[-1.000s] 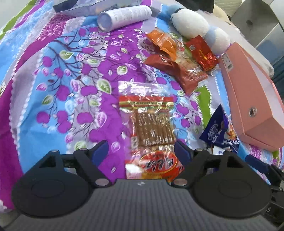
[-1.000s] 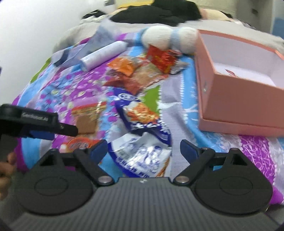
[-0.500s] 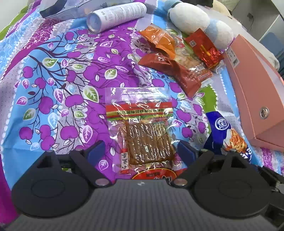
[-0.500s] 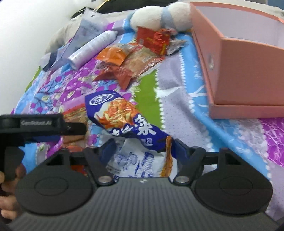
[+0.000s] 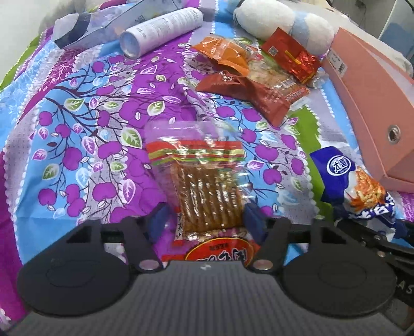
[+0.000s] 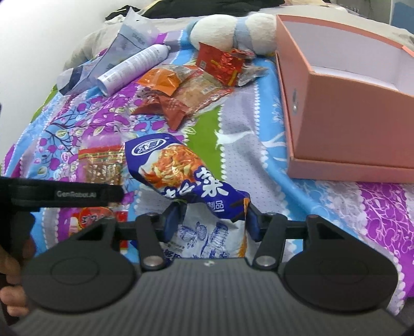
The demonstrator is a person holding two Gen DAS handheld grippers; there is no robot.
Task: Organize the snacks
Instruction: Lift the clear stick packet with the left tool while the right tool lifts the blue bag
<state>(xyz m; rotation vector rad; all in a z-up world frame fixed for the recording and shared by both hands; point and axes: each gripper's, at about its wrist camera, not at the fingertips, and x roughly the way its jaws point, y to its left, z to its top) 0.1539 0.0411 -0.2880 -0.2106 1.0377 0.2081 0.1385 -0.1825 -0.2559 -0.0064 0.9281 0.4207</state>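
Pink cardboard box (image 6: 344,124): seen open-topped at right on the floral purple-and-blue bedspread (image 5: 85,134); white interior visible, contents not determinable.
Left gripper (image 5: 205,219): jaws held partly apart, straddling the clear packet of brown strips (image 5: 204,191); contact not confirmed.
Right gripper (image 6: 211,219): jaws closed against the blue crinkled snack bag (image 6: 178,173), which is seen raised.
Remaining snacks: orange and red packets (image 5: 248,69) piled near the box.

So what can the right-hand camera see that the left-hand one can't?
Only the right view shows the pink box's open, white inside, the left tongs' arm from the side, and the blue packet pinched in the right tongs. Only the left view shows the left tongs straddling the clear packet head-on. Both show the red and orange snack pile, white tube and plush toy.
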